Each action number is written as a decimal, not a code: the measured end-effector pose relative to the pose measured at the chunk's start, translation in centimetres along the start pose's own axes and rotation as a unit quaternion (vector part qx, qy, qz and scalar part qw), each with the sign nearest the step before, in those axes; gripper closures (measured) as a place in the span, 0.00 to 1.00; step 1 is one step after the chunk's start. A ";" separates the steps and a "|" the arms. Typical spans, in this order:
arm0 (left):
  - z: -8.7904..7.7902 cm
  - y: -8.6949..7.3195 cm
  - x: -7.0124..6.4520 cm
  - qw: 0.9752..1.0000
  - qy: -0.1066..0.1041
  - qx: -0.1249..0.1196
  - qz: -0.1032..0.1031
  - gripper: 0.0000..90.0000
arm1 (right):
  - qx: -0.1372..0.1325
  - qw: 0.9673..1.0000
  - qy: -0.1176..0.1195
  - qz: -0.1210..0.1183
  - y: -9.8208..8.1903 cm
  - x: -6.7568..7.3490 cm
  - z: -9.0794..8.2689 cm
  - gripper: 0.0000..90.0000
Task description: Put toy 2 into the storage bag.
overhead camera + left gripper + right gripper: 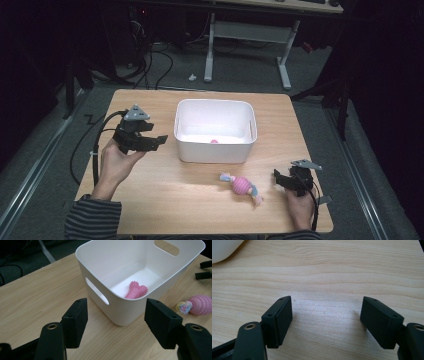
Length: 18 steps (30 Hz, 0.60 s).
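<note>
Left gripper (161,140): jaws held apart and empty beside the white bin (215,151), where one pink spiked toy (136,290) is already deposited. Right gripper (276,177): jaws spread wide, empty, rested on the table (165,200) near the pink ball toy (242,186), judged the next item for collection.

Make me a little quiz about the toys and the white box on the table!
1. True or false: the white box is empty.
2. Which gripper is nearer the pink ball toy on the table: A left gripper, B right gripper?
3. Fill in: both grippers' jaws are ____.

Key:
1. False; a spiky pink toy lies inside.
2. B.
3. Open, nothing between them.
</note>
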<state>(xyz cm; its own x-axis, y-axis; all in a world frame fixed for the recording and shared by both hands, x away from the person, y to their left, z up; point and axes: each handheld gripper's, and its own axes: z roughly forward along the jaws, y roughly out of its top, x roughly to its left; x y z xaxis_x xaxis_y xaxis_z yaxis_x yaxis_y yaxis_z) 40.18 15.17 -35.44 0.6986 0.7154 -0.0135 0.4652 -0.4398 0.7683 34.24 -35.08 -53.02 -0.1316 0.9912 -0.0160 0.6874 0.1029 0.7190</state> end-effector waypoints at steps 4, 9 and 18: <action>-0.5 -0.8 0.3 1.000 0.004 -0.002 -0.008 0.40 | 0.000 1.000 0.000 0.000 0.0 0.0 0.0 0.29; -1.0 -1.7 0.6 1.000 0.005 -0.009 -0.019 0.40 | 0.000 1.000 0.000 0.000 0.0 0.0 0.0 0.29; -1.7 -3.8 1.1 0.999 -0.007 -0.023 -0.048 0.39 | 0.000 1.000 0.000 0.000 0.0 0.0 0.0 0.29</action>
<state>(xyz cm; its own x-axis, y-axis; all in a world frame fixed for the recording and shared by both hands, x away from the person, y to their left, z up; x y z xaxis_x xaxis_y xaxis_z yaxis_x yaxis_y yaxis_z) 38.22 18.51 -37.24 0.6593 0.7456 -0.0963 0.5052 -0.3445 0.7912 34.24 -35.07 -53.02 -0.1311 0.9912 -0.0161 0.6873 0.1025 0.7191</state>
